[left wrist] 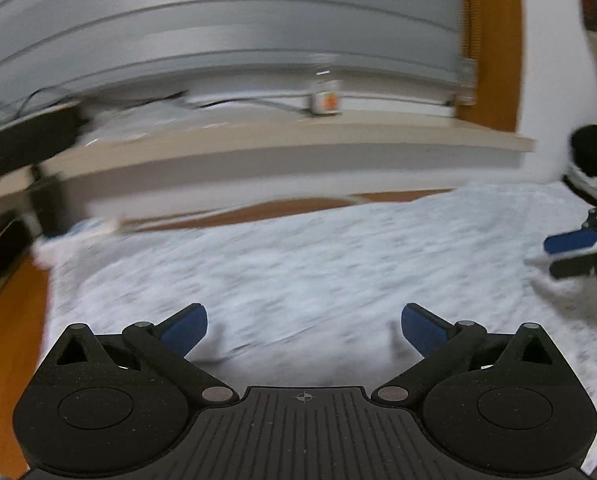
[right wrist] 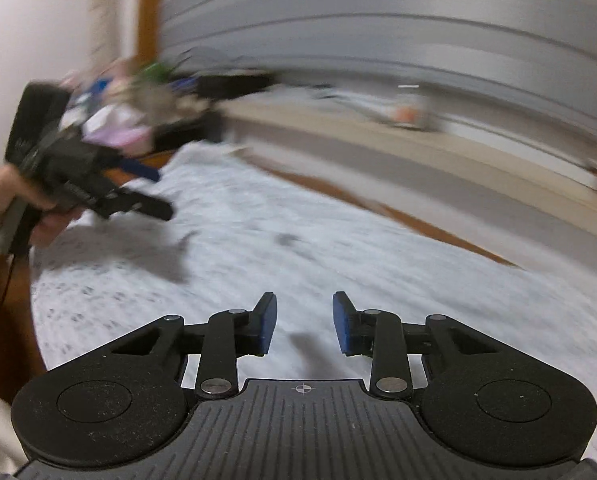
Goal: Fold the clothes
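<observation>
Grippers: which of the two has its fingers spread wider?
The left gripper: its blue pads sit far apart over the white patterned cloth. The right gripper is open too, but with a much narrower gap.

Cloth (left wrist: 338, 248) lying spread under left gripper (left wrist: 304, 326) and right gripper (right wrist: 304, 322); low shelf (left wrist: 298, 136) running behind cloth; clutter pile (right wrist: 138, 112) sitting far left of right gripper.
</observation>
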A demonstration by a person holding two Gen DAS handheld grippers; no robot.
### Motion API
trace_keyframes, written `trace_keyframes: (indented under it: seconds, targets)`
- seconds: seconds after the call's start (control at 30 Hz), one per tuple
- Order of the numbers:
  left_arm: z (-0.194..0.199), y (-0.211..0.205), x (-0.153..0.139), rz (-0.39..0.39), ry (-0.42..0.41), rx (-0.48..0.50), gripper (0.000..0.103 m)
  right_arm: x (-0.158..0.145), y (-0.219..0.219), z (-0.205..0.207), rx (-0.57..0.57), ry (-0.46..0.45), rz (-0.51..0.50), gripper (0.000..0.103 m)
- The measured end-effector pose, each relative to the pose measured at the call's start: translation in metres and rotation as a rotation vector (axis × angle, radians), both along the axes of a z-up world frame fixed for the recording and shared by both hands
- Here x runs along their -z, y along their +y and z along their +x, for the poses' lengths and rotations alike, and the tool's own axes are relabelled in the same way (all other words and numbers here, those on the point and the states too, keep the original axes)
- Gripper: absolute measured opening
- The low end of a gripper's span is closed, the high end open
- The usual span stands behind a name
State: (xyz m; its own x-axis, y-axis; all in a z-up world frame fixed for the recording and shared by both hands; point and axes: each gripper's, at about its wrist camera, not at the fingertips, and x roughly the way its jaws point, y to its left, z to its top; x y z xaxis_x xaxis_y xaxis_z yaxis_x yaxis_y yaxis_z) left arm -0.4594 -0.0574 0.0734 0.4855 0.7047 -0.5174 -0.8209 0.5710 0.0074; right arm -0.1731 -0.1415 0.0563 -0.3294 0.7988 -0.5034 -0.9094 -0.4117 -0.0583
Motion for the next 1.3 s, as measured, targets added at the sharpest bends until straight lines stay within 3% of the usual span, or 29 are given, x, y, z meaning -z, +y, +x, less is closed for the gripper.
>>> trace_keyframes:
  seconds: [0.23,0.37,0.53,0.57,0.8,0.97,1.03,1.13,1.23,1.3]
  targets:
    - [-0.051,0.013,0.003,-0.018,-0.007,-0.113,0.103,0.002,0.066,-0.079,-0.127,-0.051,-0.065,0.034]
    - [-0.067,0.017,0.007,-0.036,-0.024,-0.137,0.103,0.008,0.082,-0.107,-0.149,-0.110,-0.030,0.043]
    - [-0.087,0.021,0.011,-0.059,-0.046,-0.167,0.103,0.024,0.098,-0.100,-0.125,-0.120,-0.077,0.038]
    - [-0.091,0.022,0.012,-0.064,-0.050,-0.173,0.103,0.025,0.098,-0.094,-0.122,-0.112,-0.081,0.029]
    - [-0.112,0.023,0.002,-0.038,-0.074,-0.199,0.103,0.030,0.091,-0.049,-0.025,-0.080,-0.069,0.029]
    - [-0.129,0.025,-0.002,-0.040,-0.070,-0.228,0.103,0.032,0.088,-0.029,0.053,-0.120,-0.040,0.029]
    - [-0.135,0.025,-0.002,-0.057,-0.086,-0.227,0.103,0.032,0.089,-0.026,0.063,-0.104,-0.046,0.030]
    - [-0.135,0.023,0.002,-0.075,-0.091,-0.198,0.103,0.029,0.085,-0.036,0.055,-0.157,-0.023,0.034]
    - [-0.124,0.023,0.008,-0.081,-0.054,-0.158,0.096,0.018,0.076,-0.048,0.007,-0.120,-0.005,0.036]
    - [-0.114,0.026,0.011,-0.089,-0.028,-0.124,0.087,0.010,0.068,-0.063,-0.043,-0.104,0.005,0.043]
